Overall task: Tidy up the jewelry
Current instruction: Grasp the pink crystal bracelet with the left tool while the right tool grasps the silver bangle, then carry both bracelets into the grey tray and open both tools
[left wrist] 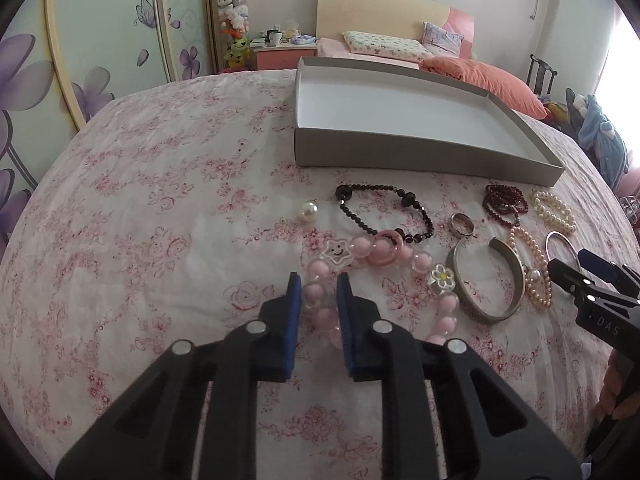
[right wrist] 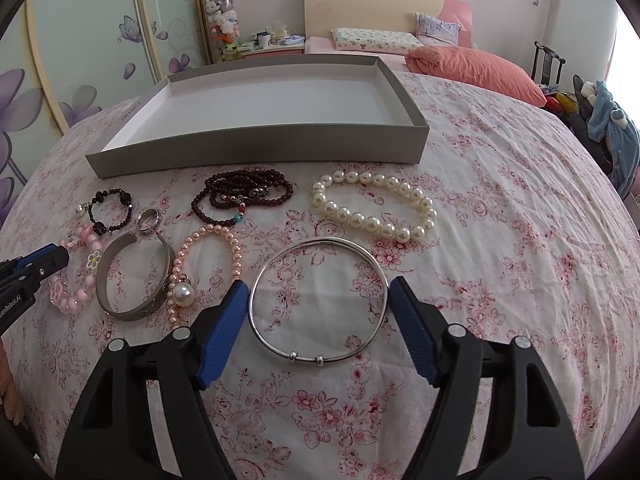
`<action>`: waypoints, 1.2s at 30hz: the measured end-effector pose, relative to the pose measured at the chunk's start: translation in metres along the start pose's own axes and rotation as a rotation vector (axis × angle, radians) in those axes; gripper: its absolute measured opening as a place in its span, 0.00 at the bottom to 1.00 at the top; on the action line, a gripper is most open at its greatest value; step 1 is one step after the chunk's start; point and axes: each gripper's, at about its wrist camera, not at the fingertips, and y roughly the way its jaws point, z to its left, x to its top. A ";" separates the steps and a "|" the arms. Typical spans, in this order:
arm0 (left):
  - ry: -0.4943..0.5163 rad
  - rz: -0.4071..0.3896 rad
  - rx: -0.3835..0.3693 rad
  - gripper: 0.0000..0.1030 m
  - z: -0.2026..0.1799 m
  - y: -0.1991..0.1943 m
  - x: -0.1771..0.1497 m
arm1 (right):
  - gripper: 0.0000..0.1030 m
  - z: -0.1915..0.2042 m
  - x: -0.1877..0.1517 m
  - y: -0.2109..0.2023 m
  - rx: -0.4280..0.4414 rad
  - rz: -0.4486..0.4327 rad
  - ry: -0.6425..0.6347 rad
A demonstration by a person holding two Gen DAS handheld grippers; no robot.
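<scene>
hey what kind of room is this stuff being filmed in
Most likely a home bedroom. The jewelry lies on a floral bedspread, with pillows against a headboard behind, and a bedside table next to a tube of plush toys.

White letters "DAS" show on the black body of the right gripper [left wrist: 582, 268], seen at the right edge of the left wrist view (the text may run further, the rest is cut off). White lettering "enRobot.AI" stands on the black body of the left gripper [right wrist: 60, 258], at the left edge of the right wrist view (the first letter is cropped by the frame edge). A faint line of small print runs along the outer left wall of the grey tray [right wrist: 256, 158], too small to read. Nothing else legible.
</scene>
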 end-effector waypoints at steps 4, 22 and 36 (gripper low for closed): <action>-0.013 -0.010 -0.014 0.13 0.002 -0.002 -0.002 | 0.70 0.000 0.000 0.000 0.001 -0.001 0.001; -0.025 -0.160 -0.126 0.13 -0.003 -0.051 -0.005 | 0.69 -0.003 -0.003 -0.017 0.016 -0.067 0.019; -0.013 -0.267 -0.207 0.13 -0.012 -0.087 0.000 | 0.70 -0.001 -0.003 -0.028 0.053 -0.107 0.010</action>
